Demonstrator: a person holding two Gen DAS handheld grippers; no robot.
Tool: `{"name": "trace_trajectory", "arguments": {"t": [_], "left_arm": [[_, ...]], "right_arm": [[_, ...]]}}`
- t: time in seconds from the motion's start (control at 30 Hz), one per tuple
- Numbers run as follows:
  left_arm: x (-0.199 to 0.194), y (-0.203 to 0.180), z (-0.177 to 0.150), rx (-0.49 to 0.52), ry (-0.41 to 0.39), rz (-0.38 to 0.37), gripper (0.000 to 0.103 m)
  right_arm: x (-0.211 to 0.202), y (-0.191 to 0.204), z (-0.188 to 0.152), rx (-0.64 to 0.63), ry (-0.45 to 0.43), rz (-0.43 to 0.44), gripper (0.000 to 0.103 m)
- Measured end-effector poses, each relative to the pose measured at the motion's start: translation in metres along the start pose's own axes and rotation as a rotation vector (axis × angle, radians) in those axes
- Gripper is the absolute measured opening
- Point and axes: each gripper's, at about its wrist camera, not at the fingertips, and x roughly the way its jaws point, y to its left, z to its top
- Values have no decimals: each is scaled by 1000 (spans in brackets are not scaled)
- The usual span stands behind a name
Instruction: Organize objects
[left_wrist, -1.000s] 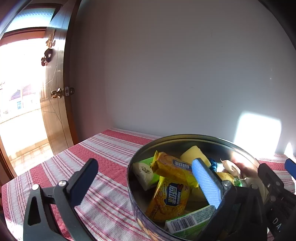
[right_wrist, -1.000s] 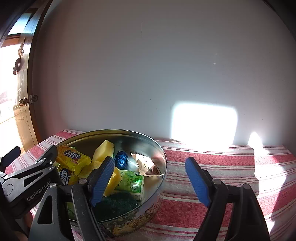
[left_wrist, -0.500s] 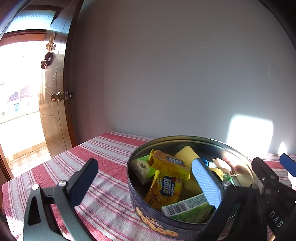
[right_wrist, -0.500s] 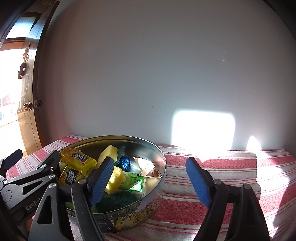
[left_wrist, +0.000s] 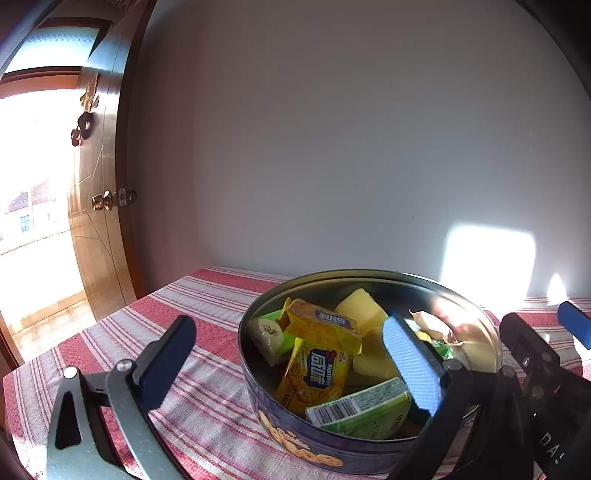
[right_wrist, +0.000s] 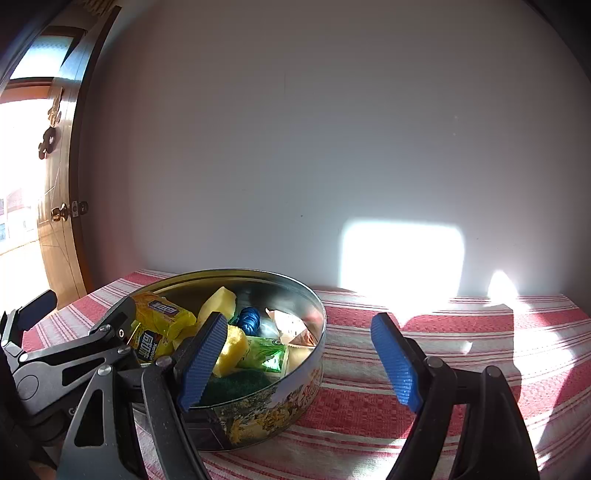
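Both tongs (left_wrist: 291, 358) (right_wrist: 299, 358) spread empty, fingers hiding part of tin (right_wrist: 258, 402) contents.

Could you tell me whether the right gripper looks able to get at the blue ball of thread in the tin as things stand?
Probably yes. The right gripper is open and empty, the tin has no lid, and the blue thread lies exposed on top. The yellow sponge crowds it, so the fit looks tight.

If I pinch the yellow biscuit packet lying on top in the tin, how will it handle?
The yellow biscuit packet looks like glossy film, so it may slip or crinkle between the pads. It seems small and probably light. It rests loosely on another packet in the tin, so a push would likely slide it rather than roll it.
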Motion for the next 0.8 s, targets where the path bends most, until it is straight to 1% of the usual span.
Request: {"name": "trace_trajectory", "arguments": {"t": [0.27,0.47,0.6,0.67,0.73,0.8], "left_arm": [[-3,-1,0,-2,-2,-11,103],[-5,-1,-1,-7,0,-5,103],[-1,-1,-1,-3,30,-15,103],[0,-3,-1,7,39,-5,103],[-2,-5,-2,15,32,7,103],[-5,-5,-2,20,16,-1,103]], "right_arm": [[-4,-2,-2,-2,-5,0,82],[-7,-5,-3,11,-17,-36,82],[-7,-8,-3,33,-20,-51,82],[-6,-7,-3,30,-14,-53,82],[-7,-6,-3,23,-16,-51,82],[-8,-6,-3,19,-21,-51,82]]}}
